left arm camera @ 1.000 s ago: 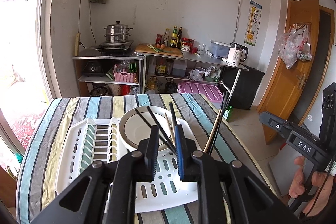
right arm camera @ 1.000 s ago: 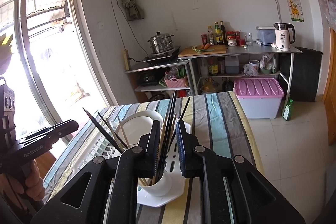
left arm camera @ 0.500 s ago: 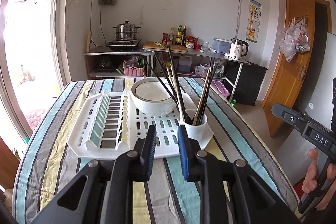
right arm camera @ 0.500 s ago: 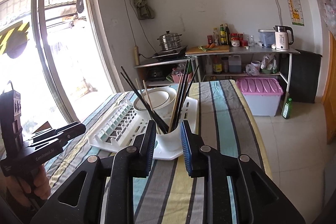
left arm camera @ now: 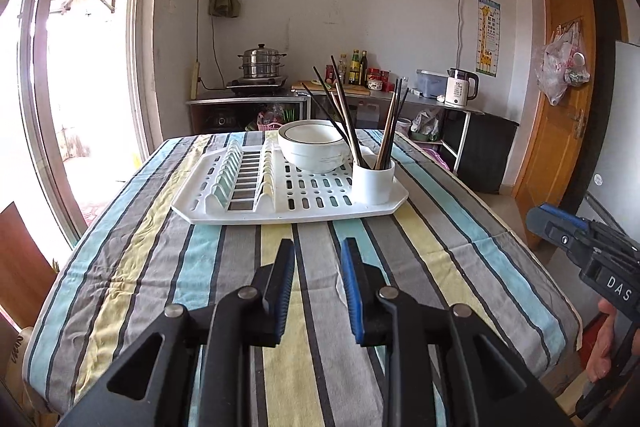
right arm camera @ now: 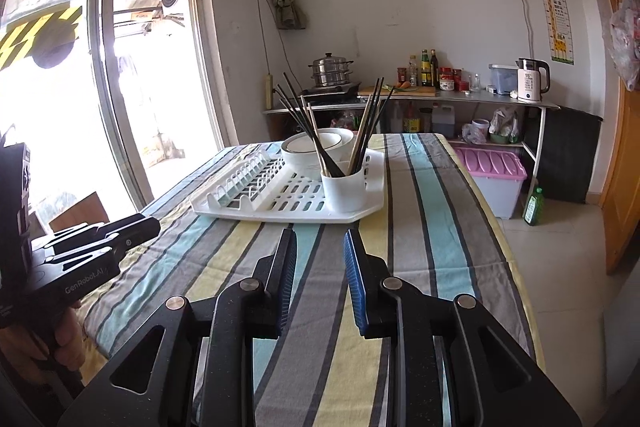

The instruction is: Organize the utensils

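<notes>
Several dark and wooden chopsticks (left arm camera: 351,119) (right arm camera: 320,131) stand in a white holder cup (left arm camera: 373,183) (right arm camera: 345,189) at the right front corner of a white dish rack (left arm camera: 240,207) (right arm camera: 256,203). A white bowl (left arm camera: 312,145) (right arm camera: 308,147) sits on the rack behind the cup. My left gripper (left arm camera: 318,251) hovers over the striped tablecloth well short of the rack; its jaws are opening with nothing between them. My right gripper (right arm camera: 319,241) is open and empty, also back from the rack.
The striped table (left arm camera: 160,259) ends close on the right, with floor beyond. A kitchen shelf (right arm camera: 440,95) with pot, bottles and kettle stands against the far wall. A pink-lidded bin (right arm camera: 494,167) and green bottle (right arm camera: 533,206) are on the floor. A glass door is left.
Both grippers let go of the chopsticks, which now stand in the cup. Both pulled back toward the near table edge and their jaws widened.
</notes>
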Tool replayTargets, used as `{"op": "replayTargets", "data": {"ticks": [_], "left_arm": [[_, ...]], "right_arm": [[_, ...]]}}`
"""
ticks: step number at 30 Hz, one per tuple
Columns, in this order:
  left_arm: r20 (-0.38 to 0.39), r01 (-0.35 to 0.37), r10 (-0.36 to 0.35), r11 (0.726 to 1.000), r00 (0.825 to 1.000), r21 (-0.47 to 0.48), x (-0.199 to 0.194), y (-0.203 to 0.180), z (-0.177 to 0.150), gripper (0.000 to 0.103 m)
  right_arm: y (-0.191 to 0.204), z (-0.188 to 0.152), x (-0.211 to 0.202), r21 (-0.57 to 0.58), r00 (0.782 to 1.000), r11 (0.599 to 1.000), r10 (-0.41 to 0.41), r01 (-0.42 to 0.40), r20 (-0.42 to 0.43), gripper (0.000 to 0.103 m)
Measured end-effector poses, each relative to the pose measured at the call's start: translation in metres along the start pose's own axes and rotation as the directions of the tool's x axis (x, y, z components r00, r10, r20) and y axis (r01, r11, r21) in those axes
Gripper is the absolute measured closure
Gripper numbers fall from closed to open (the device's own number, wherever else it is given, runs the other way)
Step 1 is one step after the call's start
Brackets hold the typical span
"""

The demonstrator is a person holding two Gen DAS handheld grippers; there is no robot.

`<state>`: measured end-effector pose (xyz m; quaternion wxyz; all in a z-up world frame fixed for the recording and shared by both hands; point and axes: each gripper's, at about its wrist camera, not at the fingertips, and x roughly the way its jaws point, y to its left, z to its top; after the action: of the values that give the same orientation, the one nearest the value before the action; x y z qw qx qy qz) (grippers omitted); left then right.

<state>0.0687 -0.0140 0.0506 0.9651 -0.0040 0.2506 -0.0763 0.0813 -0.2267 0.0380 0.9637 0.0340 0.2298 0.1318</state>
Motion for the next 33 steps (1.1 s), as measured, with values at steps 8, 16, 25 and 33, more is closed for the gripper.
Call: {"op": "replayTargets", "data": {"ticks": [8, 16, 25, 33], "left_arm": [[0.01, -0.001, 0.001, 1.0, 1.0, 0.023, -0.025, -0.002, -0.032, 0.074], [0.008, -0.004, 0.004, 1.0, 1.0, 0.008, -0.029, 0.001, -0.051, 0.074], [0.004, 0.001, -0.001, 1.0, 1.0, 0.019, -0.028, -0.006, -0.055, 0.074], [0.001, 0.002, -0.002, 1.0, 1.0, 0.015, -0.027, -0.006, -0.055, 0.074]], "right_arm": [[0.012, -0.032, -0.018, 0.006, 1.0, 1.0, -0.003, 0.003, -0.021, 0.077], [0.019, -0.042, -0.022, -0.033, 0.999, 0.999, -0.038, 0.038, -0.017, 0.075], [0.019, -0.043, -0.022, -0.038, 0.999, 0.998, -0.045, 0.045, -0.009, 0.072], [0.018, -0.043, -0.021, -0.031, 0.999, 0.999, -0.04, 0.04, -0.015, 0.072]]}}
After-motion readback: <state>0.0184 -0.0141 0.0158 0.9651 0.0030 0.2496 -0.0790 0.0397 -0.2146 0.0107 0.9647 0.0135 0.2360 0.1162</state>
